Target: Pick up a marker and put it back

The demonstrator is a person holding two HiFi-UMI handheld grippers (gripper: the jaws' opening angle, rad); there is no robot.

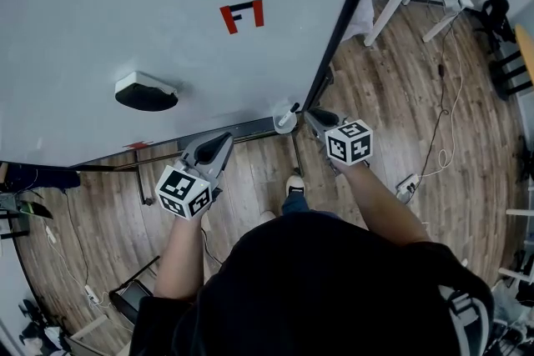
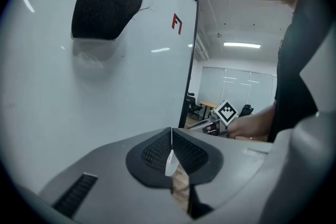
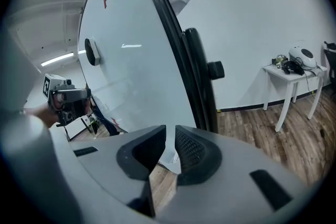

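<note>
the whiteboard (image 1: 125, 4) ended on its right at a black frame edge (image 1: 344, 17). bare wood floor (image 1: 392, 112) lay open beyond that edge and below the tray (image 1: 250, 129). a power strip (image 1: 406, 186) lay on the floor to the right, well apart from the board. a white bench (image 1: 390, 17) stood by the far wall. at the tray's right end sat a small white cup (image 1: 284, 126) with the marker (image 1: 293, 109) standing in it. the right gripper (image 1: 311, 114) hung just beside the cup, its jaws part open and pressing on nothing; the cup showed through the gap. the left gripper (image 1: 224, 139) sat near the tray's front, its jaws closed together and empty. an eraser (image 1: 146, 92) clung to the board, well left of the cup.
</note>
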